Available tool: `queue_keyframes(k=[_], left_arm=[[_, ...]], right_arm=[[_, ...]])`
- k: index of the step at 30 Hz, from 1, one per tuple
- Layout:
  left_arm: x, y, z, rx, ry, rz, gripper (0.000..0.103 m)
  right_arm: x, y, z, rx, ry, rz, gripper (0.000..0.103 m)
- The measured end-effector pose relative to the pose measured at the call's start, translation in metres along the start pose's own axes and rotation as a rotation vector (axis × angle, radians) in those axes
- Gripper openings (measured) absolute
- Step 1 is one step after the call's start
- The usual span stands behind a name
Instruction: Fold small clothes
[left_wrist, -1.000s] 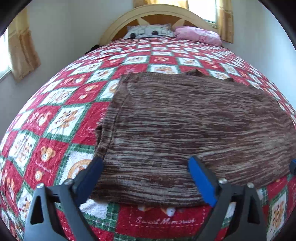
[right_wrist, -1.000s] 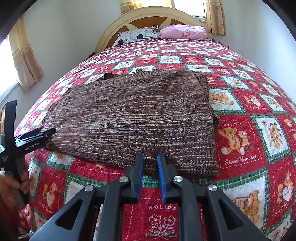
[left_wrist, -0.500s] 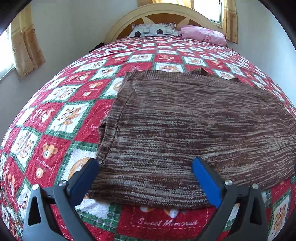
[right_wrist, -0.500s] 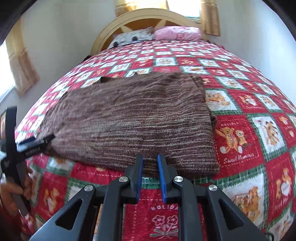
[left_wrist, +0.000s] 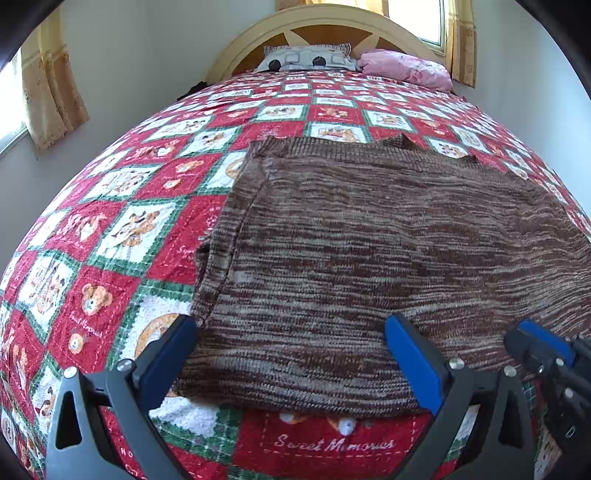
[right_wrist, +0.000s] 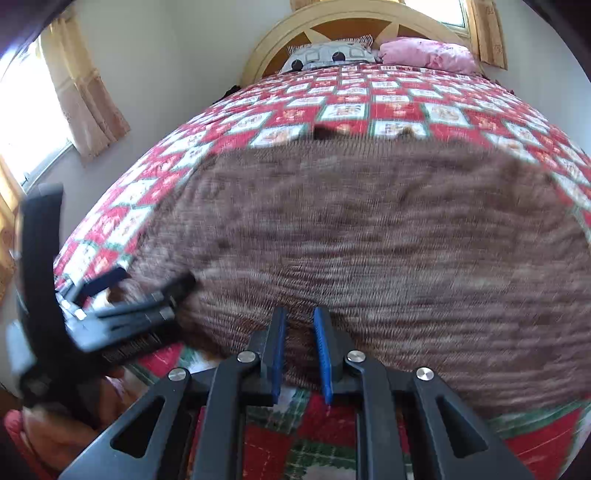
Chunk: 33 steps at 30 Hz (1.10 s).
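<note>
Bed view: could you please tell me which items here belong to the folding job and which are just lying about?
Part of the job:
brown knit sweater
left gripper
right gripper

Just lying about:
patchwork quilt
grey patterned pillow
pink pillow
curtains

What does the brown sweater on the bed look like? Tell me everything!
The brown sweater looks knitted, with streaky dark brown and tan stripes running across it. It lies spread flat on the red, green and white teddy-bear quilt, its bottom edge nearest the cameras. A seam runs down its left side, and a notch like a neckline shows at the far edge. The left tongs stand wide open at its near edge, over its left corner. The right tongs, almost closed with nothing between them, sit at the near hem.
</note>
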<state>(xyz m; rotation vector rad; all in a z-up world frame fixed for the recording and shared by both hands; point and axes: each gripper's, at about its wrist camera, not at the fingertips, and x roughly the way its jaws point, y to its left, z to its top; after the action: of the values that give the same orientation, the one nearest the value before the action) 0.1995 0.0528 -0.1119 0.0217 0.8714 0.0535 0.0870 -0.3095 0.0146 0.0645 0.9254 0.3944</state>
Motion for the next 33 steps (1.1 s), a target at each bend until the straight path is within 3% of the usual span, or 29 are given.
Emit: queue_keyframes(k=[4,7,12,15,17,21,23,24,26,33], left_arm=[[-0.007,0.009,-0.001,-0.016,-0.008,-0.056,0.103],[-0.023,0.034,-0.006,-0.130,-0.070,-0.106,0.103],[-0.033,0.081,-0.012,-0.304,-0.105,-0.107,0.103],[-0.026,0.097,-0.013,-0.391,-0.084,-0.203,0.099],[-0.014,0.095,-0.014,-0.416,-0.021,-0.273,0.094],[-0.016,0.077,-0.017,-0.362,-0.037,-0.233,0.093],[-0.019,0.075,-0.016,-0.371,-0.049,-0.288,0.077],[-0.018,0.075,-0.016,-0.388,-0.043,-0.350,0.057],[-0.015,0.075,-0.018,-0.419,-0.019,-0.412,0.055],[-0.028,0.081,-0.032,-0.465,-0.044,-0.366,0.057]], right_arm=[[-0.001,-0.003,-0.002,0.019,-0.003,0.022,0.016],[0.001,-0.005,-0.001,0.029,-0.003,0.035,0.016],[0.000,-0.014,0.000,0.062,-0.004,0.073,0.016],[0.000,-0.017,0.000,0.076,-0.004,0.089,0.016],[0.000,-0.017,0.000,0.077,-0.004,0.090,0.016],[0.000,-0.016,0.000,0.076,-0.005,0.089,0.016],[0.000,-0.016,0.001,0.077,-0.005,0.090,0.016],[0.000,-0.016,0.000,0.076,-0.005,0.089,0.016],[0.000,-0.016,0.000,0.075,-0.005,0.089,0.016],[0.000,-0.016,0.001,0.074,-0.004,0.086,0.016]])
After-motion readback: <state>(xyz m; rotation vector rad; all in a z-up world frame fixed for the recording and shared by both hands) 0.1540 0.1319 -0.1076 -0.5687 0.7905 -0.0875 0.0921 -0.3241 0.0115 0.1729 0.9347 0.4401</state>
